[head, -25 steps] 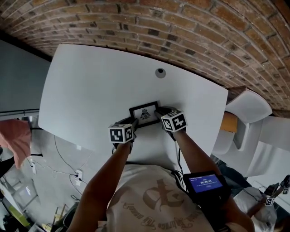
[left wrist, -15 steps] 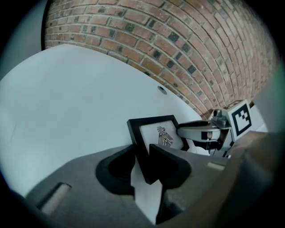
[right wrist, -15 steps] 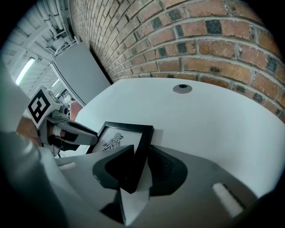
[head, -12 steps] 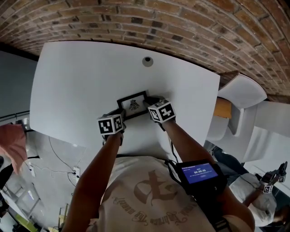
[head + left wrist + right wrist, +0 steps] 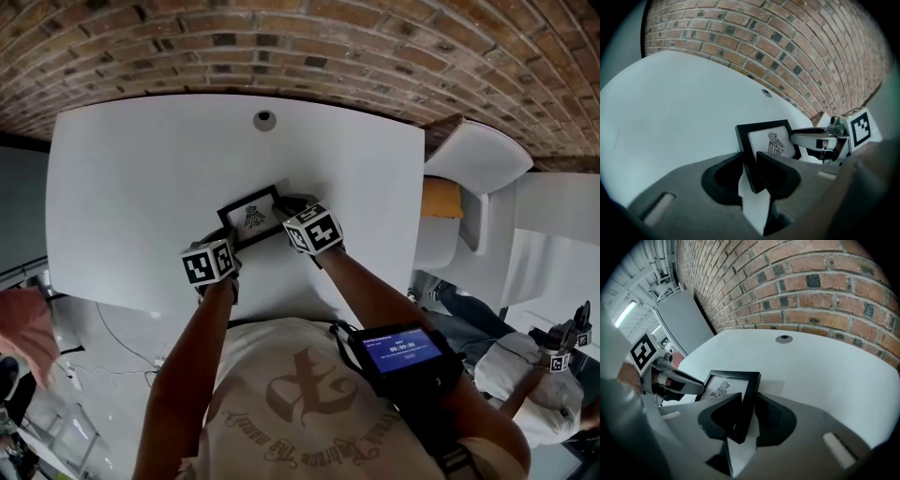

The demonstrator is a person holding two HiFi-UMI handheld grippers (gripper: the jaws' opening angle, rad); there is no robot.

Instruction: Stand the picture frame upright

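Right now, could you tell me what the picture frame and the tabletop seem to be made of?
Picture frame: matte black moulding with crisp square edges; wood or plastic, I cannot tell. Tabletop: smooth white laminate, probably, judging by its even, seamless surface.

Red brick wall (image 5: 375, 47) well beyond the fingers (image 5: 780, 176), right behind the white table (image 5: 122, 187). Round cable grommet (image 5: 263, 119) near the table's far edge. White chair (image 5: 478, 159) right of the fingers, something orange (image 5: 441, 199) on it. Grey floor (image 5: 94, 375) with loose cables (image 5: 112, 328). Grey panel (image 5: 686, 319) and ceiling strip light (image 5: 626, 312) off left.
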